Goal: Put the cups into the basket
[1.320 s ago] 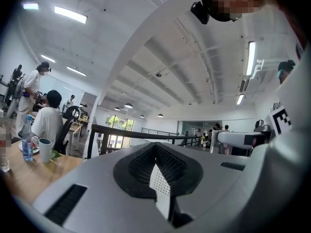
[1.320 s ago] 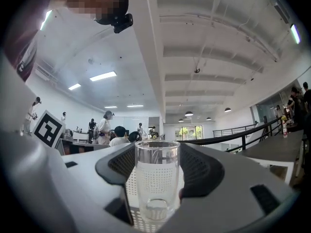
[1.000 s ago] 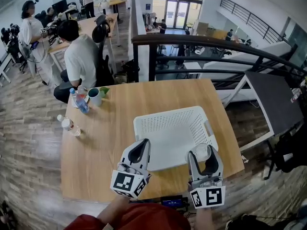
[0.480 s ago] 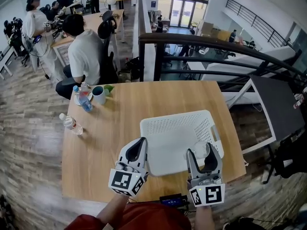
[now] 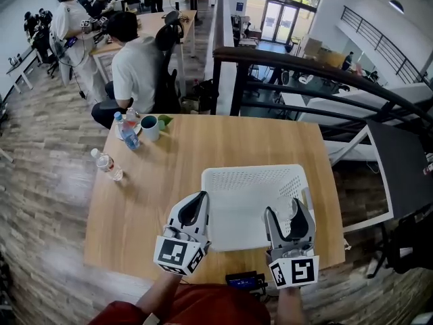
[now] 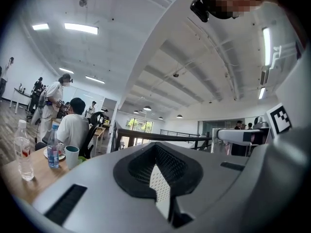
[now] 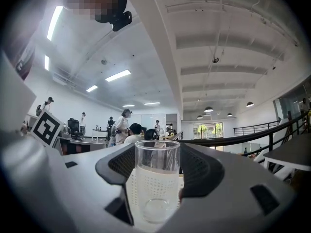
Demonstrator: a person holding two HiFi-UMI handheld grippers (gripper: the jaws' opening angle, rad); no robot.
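Progress: our right gripper (image 5: 292, 215), still clamping the clear cup (image 7: 156, 178), has edged over the white basket (image 5: 230, 181); release looks next. Our left gripper (image 5: 195, 212) is closed, empty.

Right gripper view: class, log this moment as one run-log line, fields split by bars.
left gripper: shut, empty | right gripper: shut on clear cup, upright | position: over white basket, near-right corner | not yet released

One white plastic basket with holes (image 5: 243, 202), one clear round cup (image 7: 156, 178), one dark green mug (image 5: 150, 128), two clear plastic water bottles (image 5: 107, 164).
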